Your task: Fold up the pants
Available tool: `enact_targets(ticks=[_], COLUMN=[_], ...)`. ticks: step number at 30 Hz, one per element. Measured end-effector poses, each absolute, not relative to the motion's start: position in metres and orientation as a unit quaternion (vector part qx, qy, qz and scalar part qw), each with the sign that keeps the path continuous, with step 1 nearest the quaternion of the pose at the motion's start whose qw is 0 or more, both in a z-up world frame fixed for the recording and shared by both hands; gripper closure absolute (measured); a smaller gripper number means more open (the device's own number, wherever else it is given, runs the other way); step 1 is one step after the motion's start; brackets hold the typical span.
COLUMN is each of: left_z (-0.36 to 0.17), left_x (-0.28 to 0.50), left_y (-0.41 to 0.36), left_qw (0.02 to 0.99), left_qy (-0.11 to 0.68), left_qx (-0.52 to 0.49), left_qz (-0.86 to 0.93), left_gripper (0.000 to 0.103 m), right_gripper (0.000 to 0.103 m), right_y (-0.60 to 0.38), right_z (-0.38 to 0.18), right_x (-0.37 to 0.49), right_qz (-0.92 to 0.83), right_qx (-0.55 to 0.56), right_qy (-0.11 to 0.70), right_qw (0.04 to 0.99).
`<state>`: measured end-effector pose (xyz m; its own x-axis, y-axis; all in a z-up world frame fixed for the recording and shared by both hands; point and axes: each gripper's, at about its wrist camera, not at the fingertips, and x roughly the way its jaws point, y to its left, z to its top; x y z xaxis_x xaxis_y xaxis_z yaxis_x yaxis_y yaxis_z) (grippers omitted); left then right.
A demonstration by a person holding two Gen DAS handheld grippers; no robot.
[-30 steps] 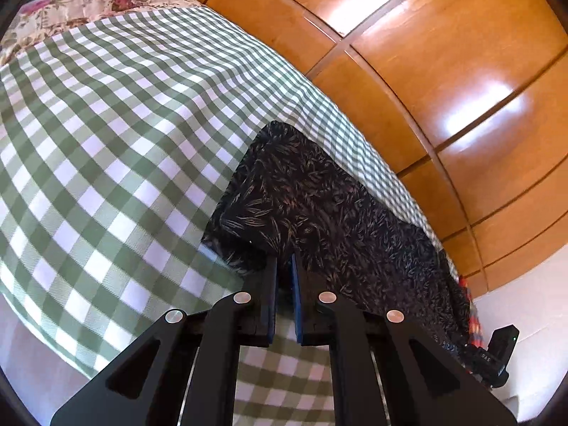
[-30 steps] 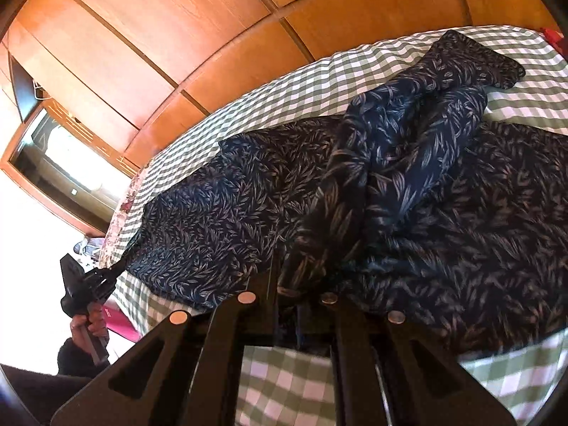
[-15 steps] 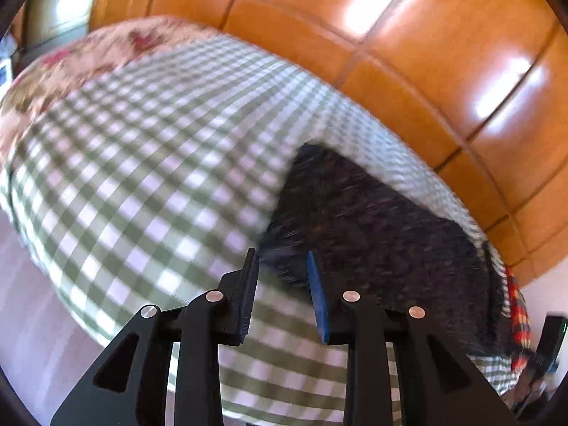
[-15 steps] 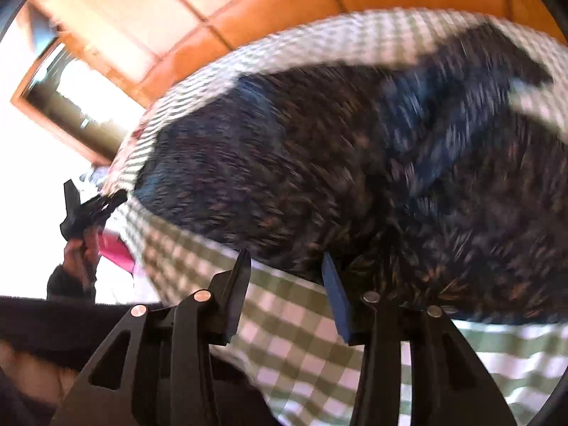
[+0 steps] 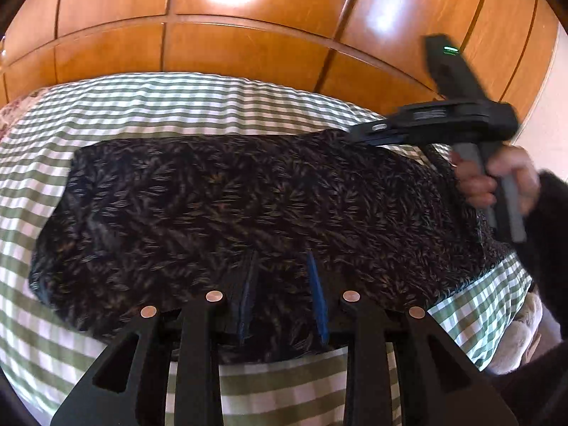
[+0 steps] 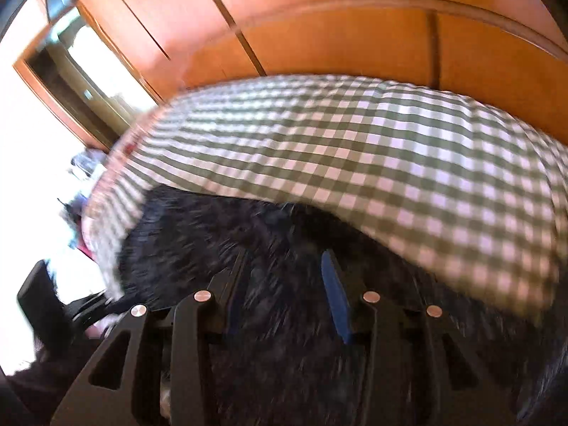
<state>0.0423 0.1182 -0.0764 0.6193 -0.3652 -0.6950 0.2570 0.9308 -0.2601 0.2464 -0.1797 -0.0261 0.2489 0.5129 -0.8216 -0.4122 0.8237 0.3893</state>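
Pants lie across the green-checked bed cover, dark leaf print, gathered into a broad oblong slab that runs along the near edge of the bed. Wood-panelled wardrobe behind.

My left gripper hangs over the near hem, jaws parted a modest way, nothing between the pads; cloth only shows beneath them. My right gripper likewise stands partly open over the dark fabric, holding nothing. That view is heavily smeared, so I cannot tell whether its tips touch the cloth. From the left wrist view I see the right hand on its handle, at the far right end of the pants.

Risks as I judge them:
- Thin, slippery cloth: a shallow pinch may catch only the top layer, and the fold peels apart.
- Uneven lift from the two ends would skew the fold.
- Near hem sits close to the bed edge; a drag toward me could slide the pile off.
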Motion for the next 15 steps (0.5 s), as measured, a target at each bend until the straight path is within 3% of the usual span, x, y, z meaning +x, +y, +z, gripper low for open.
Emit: enact_targets(ticks=[7, 12, 15], left_z=[-0.109, -0.113, -0.103], left_x=[0.055, 0.056, 0.06], left_y=[0.131, 0.132, 0.142], left_qw=[0.887, 0.889, 0.879], left_qy=[0.416, 0.41, 0.419], left_qx=[-0.092, -0.1, -0.131], left_qz=[-0.177, -0.177, -0.185], left_gripper=[0.076, 0.076, 0.075], right_gripper=[0.1, 0.101, 0.101], right_y=[-0.127, -0.161, -0.15], right_z=[-0.061, -0.083, -0.088], right_x=[0.26, 0.287, 0.276], right_qz=[0.281, 0.216, 0.212], right_qx=[-0.027, 0.042, -0.019], right_qy=[0.571, 0.565, 0.546], right_qw=[0.771, 0.795, 0.811])
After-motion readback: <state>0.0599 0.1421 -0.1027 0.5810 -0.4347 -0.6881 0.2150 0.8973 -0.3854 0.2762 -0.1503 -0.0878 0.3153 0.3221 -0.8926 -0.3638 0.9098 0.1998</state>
